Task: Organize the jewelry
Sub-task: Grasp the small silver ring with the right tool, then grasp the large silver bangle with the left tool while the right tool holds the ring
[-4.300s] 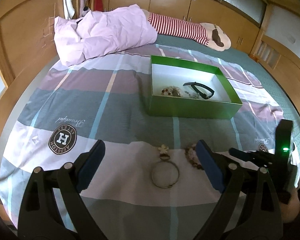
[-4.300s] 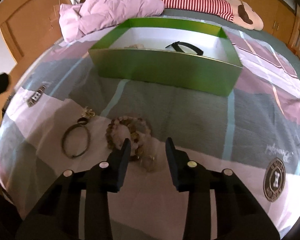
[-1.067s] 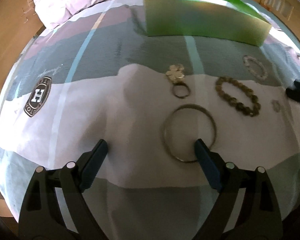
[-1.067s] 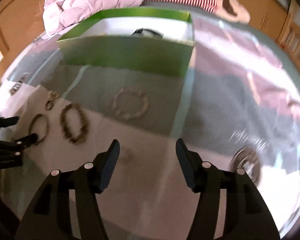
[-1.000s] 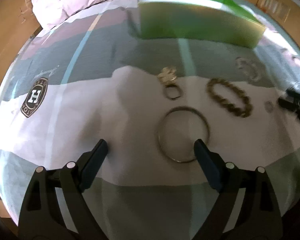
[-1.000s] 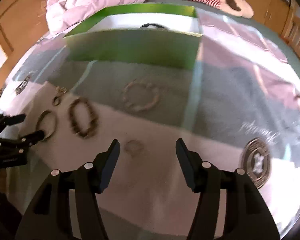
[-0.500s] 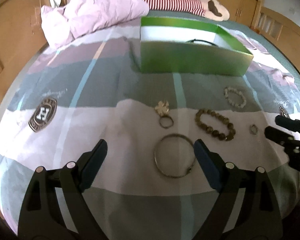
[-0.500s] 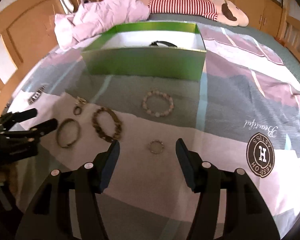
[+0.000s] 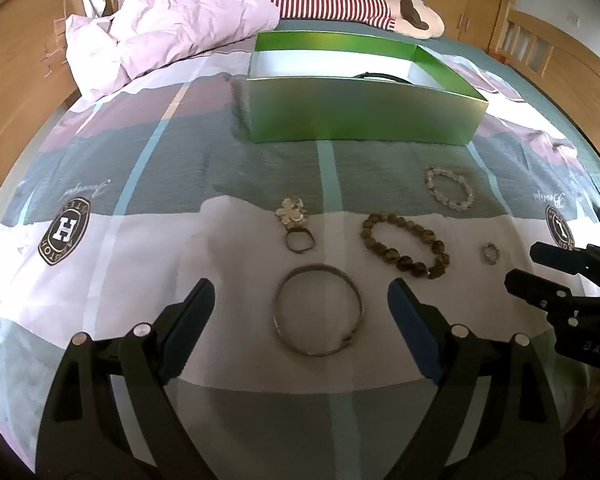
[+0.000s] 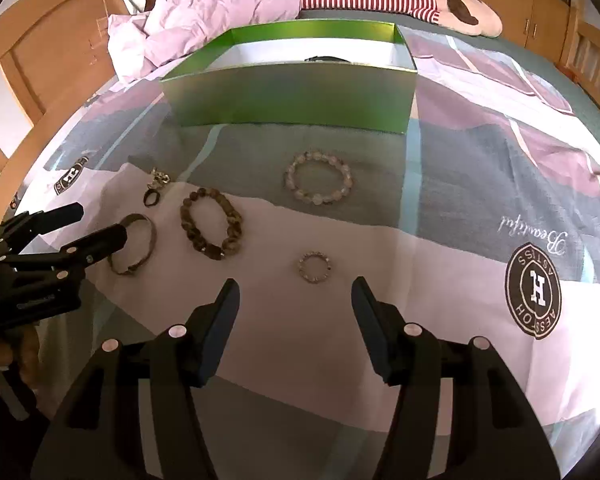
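Green cardboard box (image 9: 360,116) on a striped bedspread (image 9: 140,200), five jewelry pieces laid out in front of it
The left gripper (image 9: 300,304) hangs released over the thin metal bangle (image 9: 318,312), jaws wide and clear of it; the right gripper (image 10: 296,300) is released too, above the small beaded ring (image 10: 314,267). Beside the bangle lie the dark brown bead bracelet (image 9: 404,250), the flower-topped ring (image 9: 296,226) and the pale bead bracelet (image 9: 448,188), none touching

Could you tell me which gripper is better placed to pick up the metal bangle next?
Left. The bangle lies straight ahead between the open left gripper's fingers, while the right gripper faces the small ring instead.
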